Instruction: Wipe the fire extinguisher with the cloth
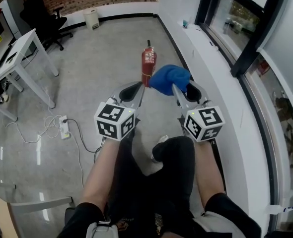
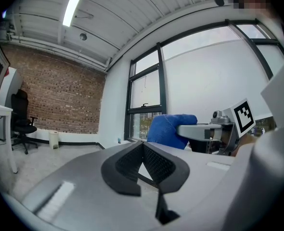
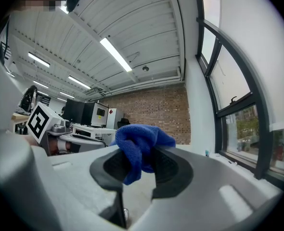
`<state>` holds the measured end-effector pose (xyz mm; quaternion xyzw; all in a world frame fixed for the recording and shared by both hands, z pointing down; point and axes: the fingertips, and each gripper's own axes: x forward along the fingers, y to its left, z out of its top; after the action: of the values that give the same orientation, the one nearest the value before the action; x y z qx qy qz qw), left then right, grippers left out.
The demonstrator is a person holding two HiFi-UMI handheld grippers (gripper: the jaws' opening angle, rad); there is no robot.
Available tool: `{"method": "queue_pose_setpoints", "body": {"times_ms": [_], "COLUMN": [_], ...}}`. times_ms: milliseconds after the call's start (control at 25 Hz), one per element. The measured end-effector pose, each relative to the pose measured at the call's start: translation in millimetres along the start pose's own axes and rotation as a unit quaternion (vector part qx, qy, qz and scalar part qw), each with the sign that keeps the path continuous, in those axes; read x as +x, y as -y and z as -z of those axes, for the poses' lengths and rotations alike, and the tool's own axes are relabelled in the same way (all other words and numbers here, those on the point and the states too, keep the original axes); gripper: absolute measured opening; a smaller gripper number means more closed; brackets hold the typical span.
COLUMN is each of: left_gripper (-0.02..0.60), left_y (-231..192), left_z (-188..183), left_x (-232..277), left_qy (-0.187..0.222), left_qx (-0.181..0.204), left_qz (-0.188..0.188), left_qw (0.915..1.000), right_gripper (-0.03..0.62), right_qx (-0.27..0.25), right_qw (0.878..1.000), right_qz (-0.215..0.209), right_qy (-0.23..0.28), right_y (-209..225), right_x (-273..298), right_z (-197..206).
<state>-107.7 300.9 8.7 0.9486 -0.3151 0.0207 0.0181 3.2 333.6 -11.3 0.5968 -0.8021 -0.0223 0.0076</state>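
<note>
A red fire extinguisher stands upright on the grey floor, just beyond both grippers. My right gripper is shut on a bunched blue cloth, which hangs out past its tips to the right of the extinguisher's body. In the right gripper view the cloth fills the gap between the dark pads. My left gripper points at the extinguisher's base, its jaws shut with nothing between them. From the left gripper view the cloth and the right gripper show at the right; the extinguisher is hidden there.
A white table and a black office chair stand at the far left. A power strip with loose cables lies on the floor at left. A white ledge under the windows runs along the right. My legs fill the lower middle.
</note>
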Motion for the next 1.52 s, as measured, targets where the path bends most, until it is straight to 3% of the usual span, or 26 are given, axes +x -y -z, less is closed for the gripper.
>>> {"method": "queue_pose_setpoints", "body": {"times_ms": [280,680,1520], "left_gripper": [0.006,0.006,0.006], "left_y": [-4.3,-26.1,-113.0], "left_z": [-1.5,25.0,37.5], "left_x": [16.8,78.0,163.4], "left_qy": [-0.001,-0.024,-0.050], "left_qx": [0.004,-0.004,-0.002], "left_qz": [0.003,0.007,0.002], "left_qw": [1.0000,0.9997,0.9987], "right_gripper": [0.107,0.107,0.107], "right_qx": [-0.002,-0.006,0.008], "right_qw": [1.000,0.999,0.999], "right_qz": [-0.004,0.005,0.012], "right_qy": [-0.010,-0.036,-0.048], "right_y": [6.6,53.9,114.8], "right_x": [7.8,44.4,152.0], "right_z": [9.2,40.8,68.2]}}
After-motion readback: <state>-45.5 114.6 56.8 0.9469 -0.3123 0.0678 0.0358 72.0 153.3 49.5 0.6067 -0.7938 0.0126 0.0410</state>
